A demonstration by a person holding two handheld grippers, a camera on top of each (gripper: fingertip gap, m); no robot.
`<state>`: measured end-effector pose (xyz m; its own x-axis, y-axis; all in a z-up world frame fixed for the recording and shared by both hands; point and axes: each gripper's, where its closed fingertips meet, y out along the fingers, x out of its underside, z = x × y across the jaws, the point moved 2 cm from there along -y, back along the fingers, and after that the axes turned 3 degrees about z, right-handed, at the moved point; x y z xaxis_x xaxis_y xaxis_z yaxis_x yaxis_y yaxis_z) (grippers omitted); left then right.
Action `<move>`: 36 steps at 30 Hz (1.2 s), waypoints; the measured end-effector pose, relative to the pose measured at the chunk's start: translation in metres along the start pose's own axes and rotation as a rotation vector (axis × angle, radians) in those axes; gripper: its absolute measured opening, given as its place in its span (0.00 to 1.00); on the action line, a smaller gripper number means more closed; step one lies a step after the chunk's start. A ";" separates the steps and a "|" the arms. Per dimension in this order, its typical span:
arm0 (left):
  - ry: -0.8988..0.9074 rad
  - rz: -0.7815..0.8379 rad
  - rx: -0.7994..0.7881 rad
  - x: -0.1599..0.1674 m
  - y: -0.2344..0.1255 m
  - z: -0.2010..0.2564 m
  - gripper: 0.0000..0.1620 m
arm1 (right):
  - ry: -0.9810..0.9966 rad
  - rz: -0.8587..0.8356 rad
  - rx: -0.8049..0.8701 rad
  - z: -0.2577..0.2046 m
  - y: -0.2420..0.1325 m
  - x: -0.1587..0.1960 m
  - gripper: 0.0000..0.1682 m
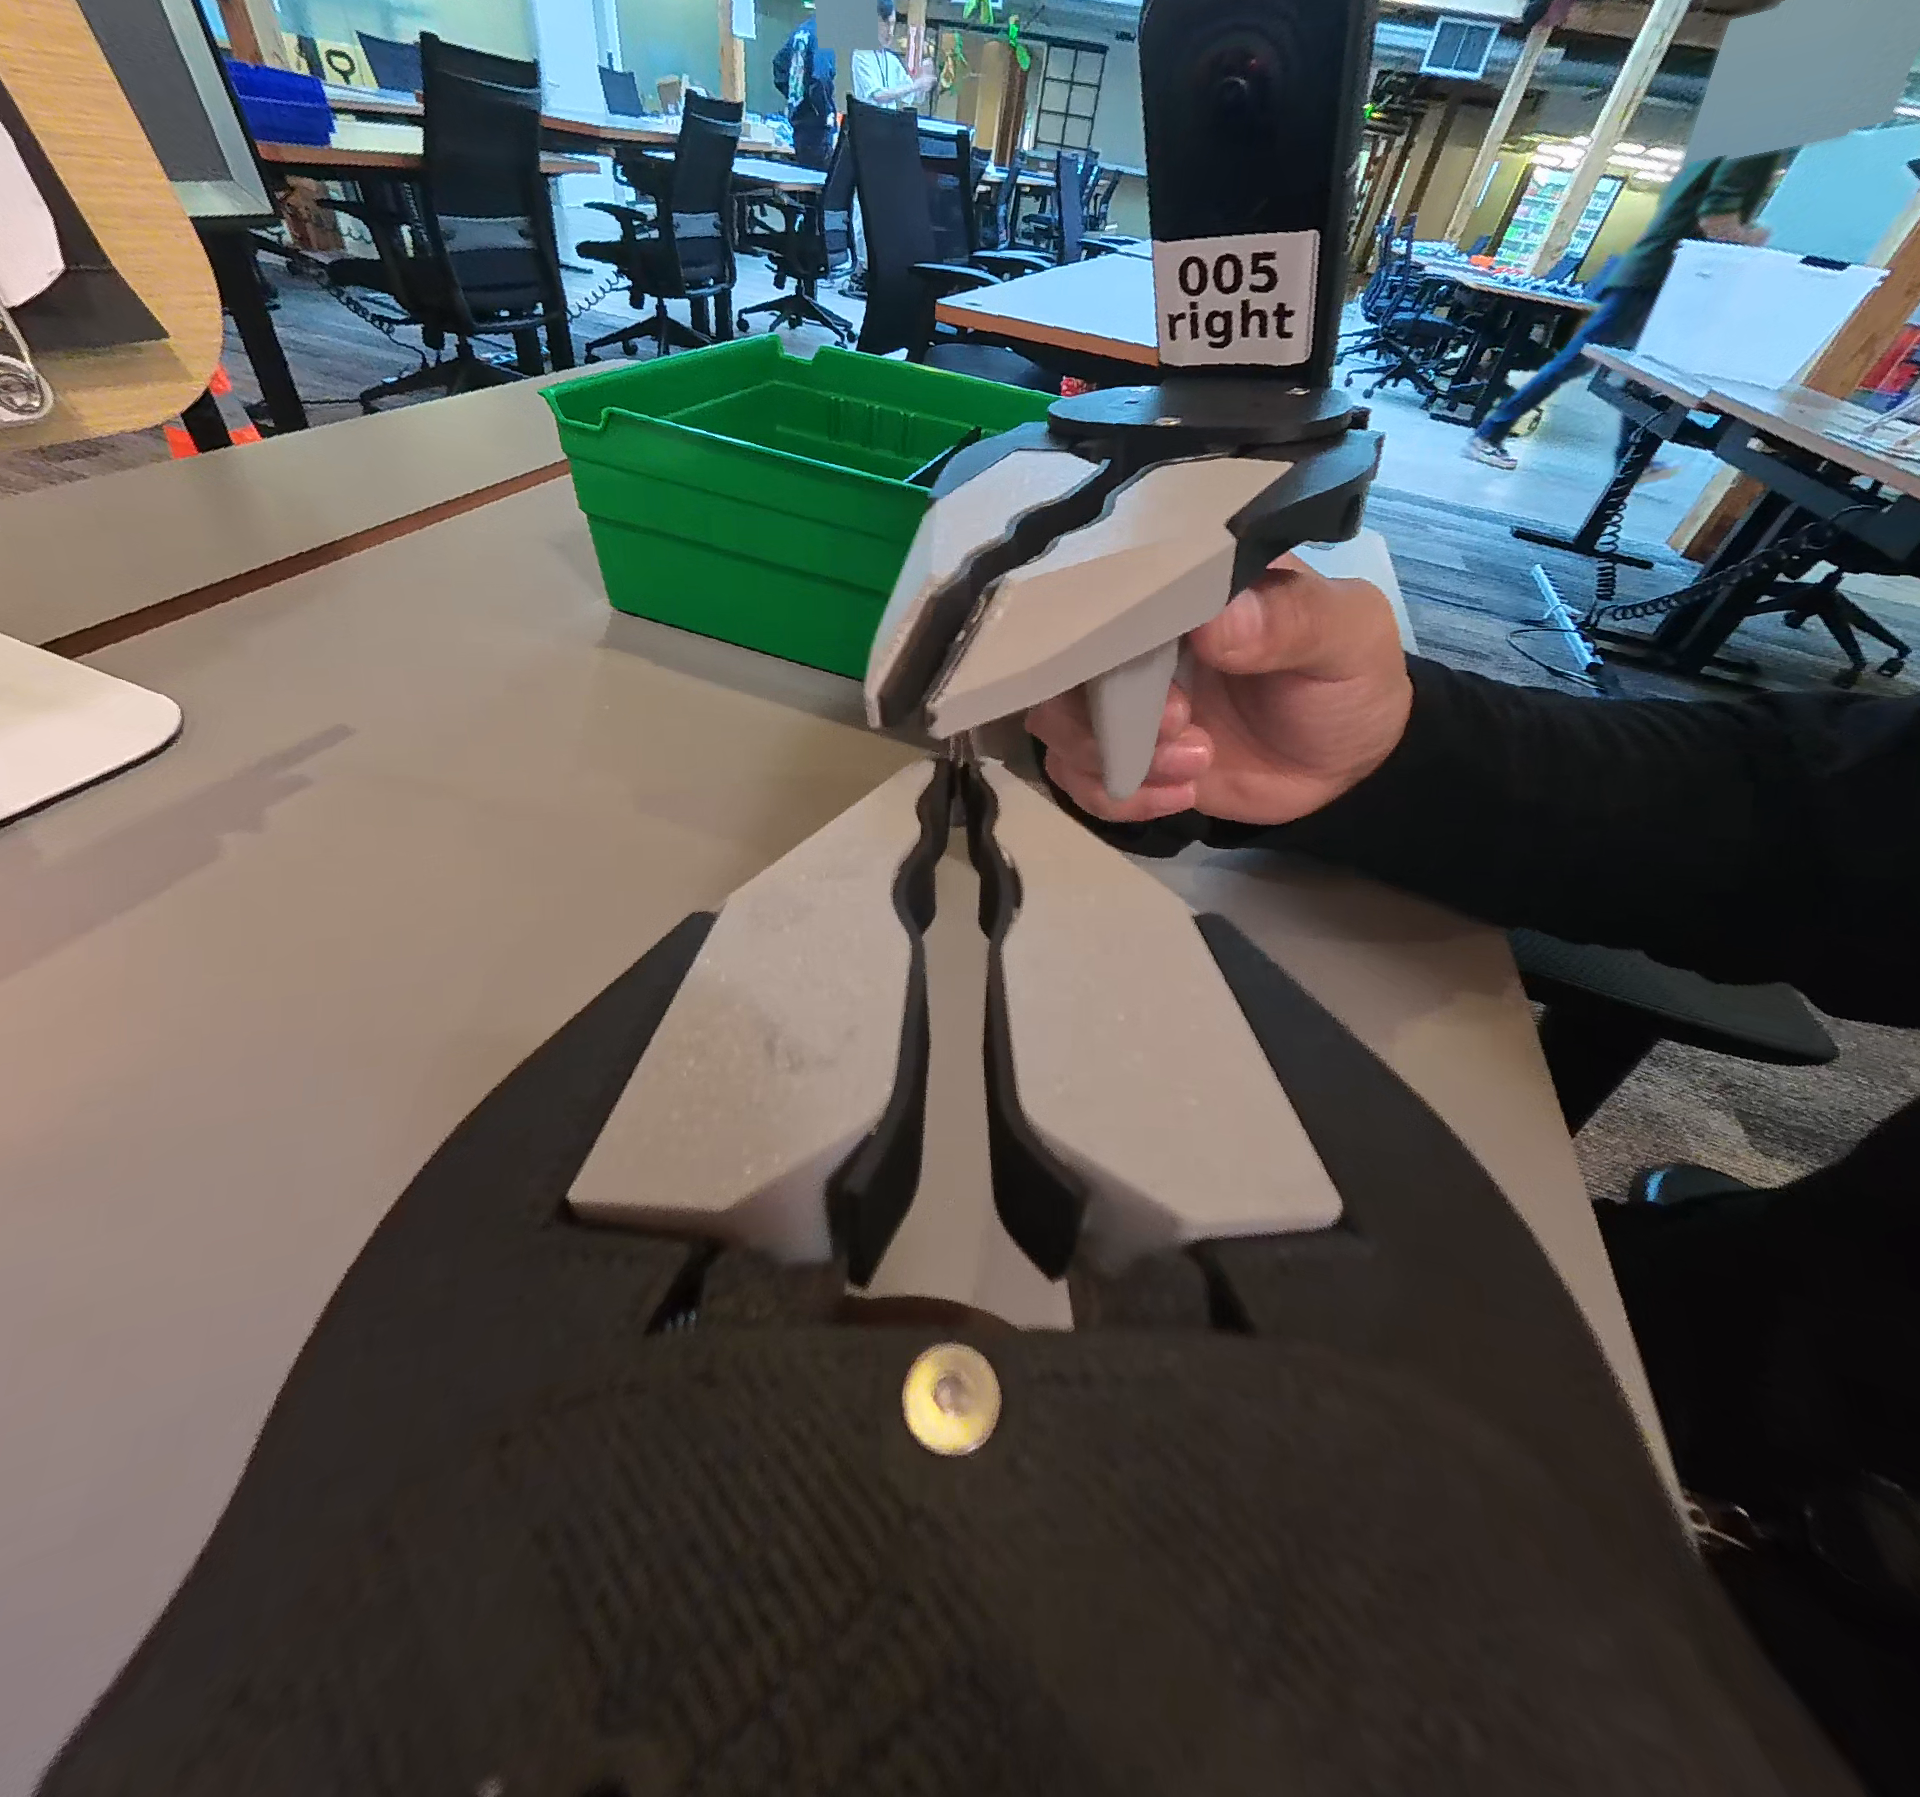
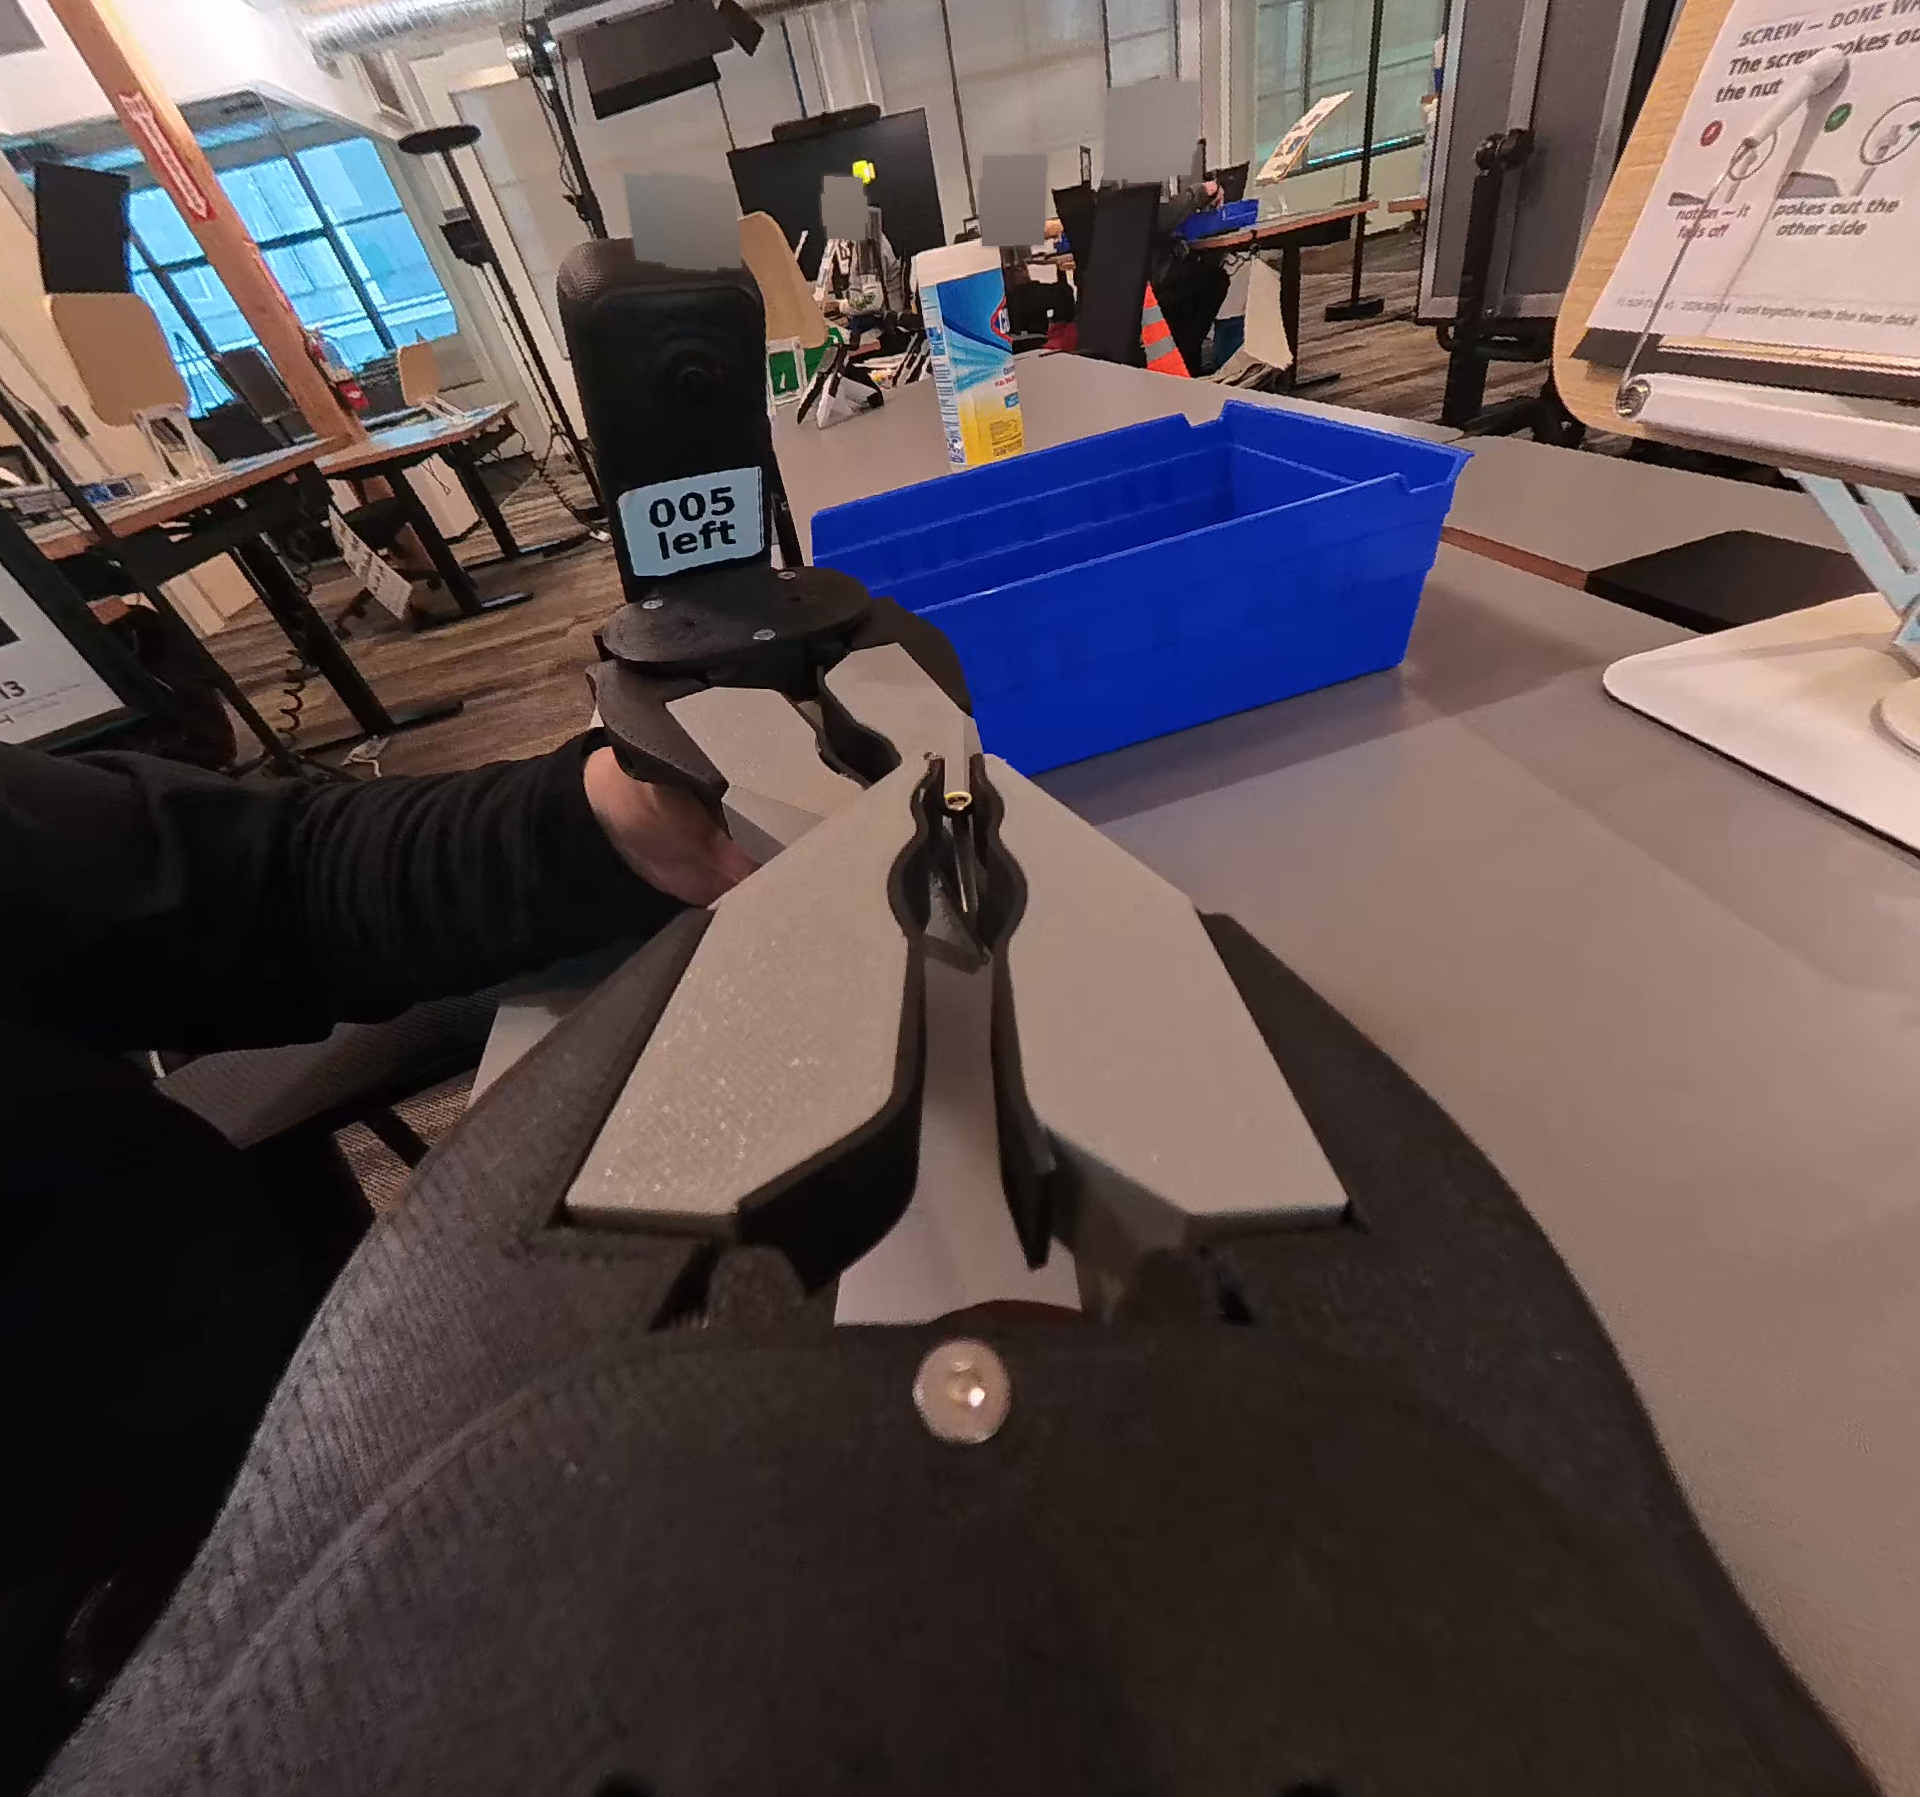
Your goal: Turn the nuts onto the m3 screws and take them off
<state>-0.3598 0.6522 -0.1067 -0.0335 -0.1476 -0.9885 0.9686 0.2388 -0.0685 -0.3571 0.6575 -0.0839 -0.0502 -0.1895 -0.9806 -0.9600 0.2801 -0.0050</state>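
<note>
While both claws meet tip to tip above the grey worktop (image 1: 416, 760), the left claw (image 1: 951, 797) pinches a small screw (image 1: 958, 755) and the right claw (image 2: 956, 791) clamps a brass-coloured nut (image 2: 956, 798). Each claw's camera carries a printed label. Behind them stand a green bin (image 1: 727, 500), blue bin (image 2: 1143, 584) and wipes canister (image 2: 971, 365)

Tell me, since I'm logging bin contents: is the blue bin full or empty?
Empty as far as visible: the blue bin shows only bare inner walls in the right wrist view. Its floor is hidden behind the near wall, so small parts cannot be ruled out.
</note>
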 end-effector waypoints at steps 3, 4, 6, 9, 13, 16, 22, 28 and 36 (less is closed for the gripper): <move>-0.001 0.003 -0.015 0.000 -0.001 -0.003 0.00 | -0.001 0.011 -0.002 0.000 -0.001 -0.002 0.04; -0.004 0.004 -0.018 -0.001 -0.001 -0.004 0.00 | -0.001 0.014 -0.002 0.000 -0.002 -0.003 0.05; -0.009 0.010 -0.024 -0.001 -0.003 -0.006 0.00 | -0.001 0.025 0.000 0.001 -0.004 -0.005 0.06; -0.011 0.017 -0.032 -0.002 -0.004 -0.008 0.00 | -0.001 0.036 0.005 0.002 -0.007 -0.008 0.07; -0.012 0.017 -0.033 -0.002 -0.004 -0.009 0.00 | 0.000 0.035 0.011 0.003 -0.008 -0.008 0.09; -0.009 0.018 -0.037 -0.003 -0.004 -0.009 0.00 | -0.009 0.028 0.021 0.004 -0.008 -0.007 0.09; -0.012 0.022 -0.049 -0.004 -0.006 -0.012 0.00 | -0.044 0.021 0.044 0.005 -0.009 -0.006 0.08; -0.002 0.010 -0.039 -0.002 -0.004 -0.009 0.00 | -0.062 0.007 0.041 0.002 -0.006 -0.004 0.06; 0.005 0.003 -0.012 0.000 0.000 -0.002 0.00 | -0.066 -0.008 0.028 -0.001 -0.001 -0.001 0.06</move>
<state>-0.3604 0.6542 -0.1069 -0.0321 -0.1423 -0.9893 0.9658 0.2505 -0.0674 -0.3566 0.6564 -0.0829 -0.0231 -0.1295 -0.9913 -0.9522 0.3050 -0.0176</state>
